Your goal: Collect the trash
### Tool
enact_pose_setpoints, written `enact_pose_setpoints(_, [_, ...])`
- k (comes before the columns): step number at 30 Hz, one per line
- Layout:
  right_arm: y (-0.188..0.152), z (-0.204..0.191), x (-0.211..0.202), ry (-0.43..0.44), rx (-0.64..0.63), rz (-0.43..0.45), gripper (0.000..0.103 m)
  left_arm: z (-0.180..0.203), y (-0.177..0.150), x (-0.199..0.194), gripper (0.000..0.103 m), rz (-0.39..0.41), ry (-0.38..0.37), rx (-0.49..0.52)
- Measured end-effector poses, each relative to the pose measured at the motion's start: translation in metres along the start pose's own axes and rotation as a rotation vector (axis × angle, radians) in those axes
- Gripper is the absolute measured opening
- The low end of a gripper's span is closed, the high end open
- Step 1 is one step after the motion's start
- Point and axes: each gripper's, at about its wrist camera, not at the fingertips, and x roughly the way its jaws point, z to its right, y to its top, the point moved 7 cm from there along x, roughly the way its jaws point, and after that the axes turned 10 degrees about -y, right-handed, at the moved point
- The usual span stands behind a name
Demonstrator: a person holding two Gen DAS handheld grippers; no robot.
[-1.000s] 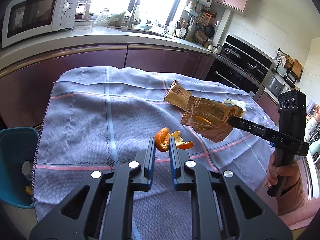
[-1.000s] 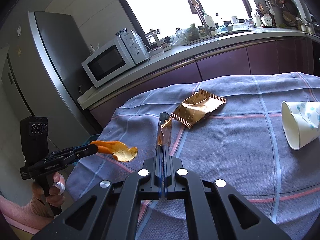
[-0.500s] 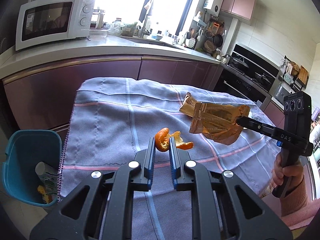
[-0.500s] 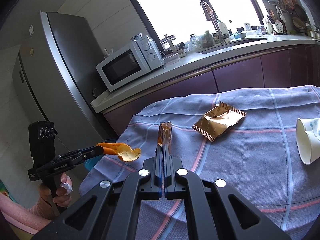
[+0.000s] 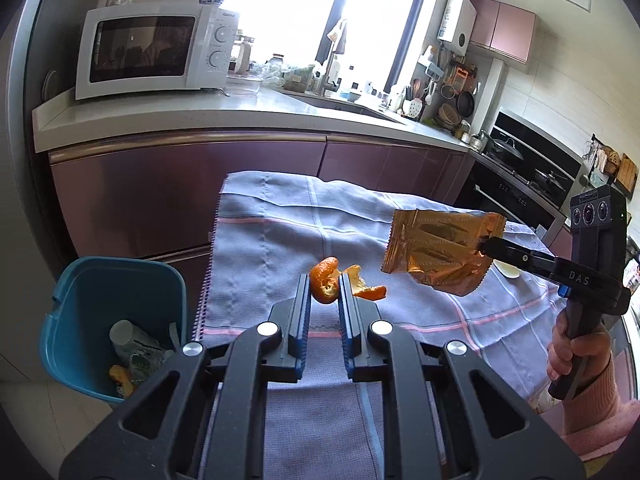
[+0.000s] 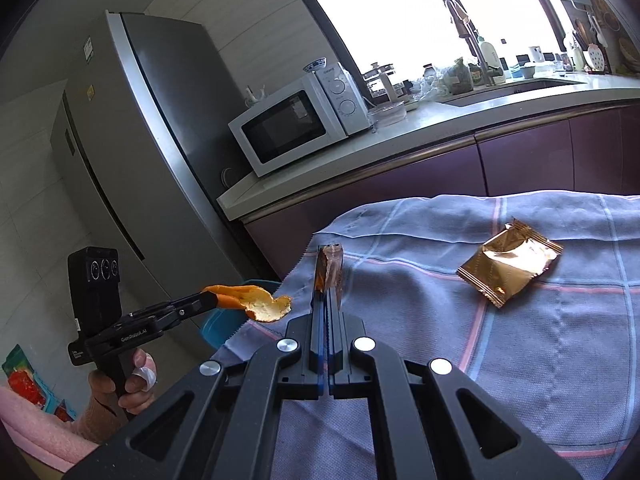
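My left gripper [image 5: 325, 294] is shut on a curled orange peel [image 5: 326, 285] and holds it in the air over the left part of the blue-grey cloth [image 5: 280, 240]. It shows in the right wrist view [image 6: 212, 300] with the peel [image 6: 260, 304]. My right gripper [image 6: 328, 280] is shut on a gold foil wrapper [image 6: 329, 266], seen edge-on; in the left wrist view the wrapper [image 5: 436, 254] hangs from it [image 5: 486, 248]. A teal bin [image 5: 116, 320] with trash in it stands on the floor left of the table.
A second gold wrapper [image 6: 510, 266] lies on the cloth. A microwave [image 5: 154, 50] sits on the counter behind. A fridge [image 6: 132, 152] stands at the left. A white object [image 5: 506, 270] lies on the cloth behind the right gripper.
Both grippers have swung left toward the table's left edge with their loads. The bin has come into fuller view. The paper cup has left the right wrist view.
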Motion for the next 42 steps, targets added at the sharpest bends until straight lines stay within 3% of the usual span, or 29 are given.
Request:
enact_pose_setpoints(15, [0.011,-0.064,0.046,0.144,-0.075,-0.052,0.000,-0.060,0.003,-0.056,0.014,0.075,0.133,-0.080])
enact_pose_setpoints(27, [0.012,-0.114,0.087,0.240,-0.131,-0.117,0.000,-0.095,-0.006,-0.081,0.014,0.092,0.210,-0.124])
enact_pose_setpoints(42, [0.003,-0.147,0.127,0.277,-0.159,-0.183,0.000,-0.129,-0.011,-0.092,0.014,0.095,0.276,-0.171])
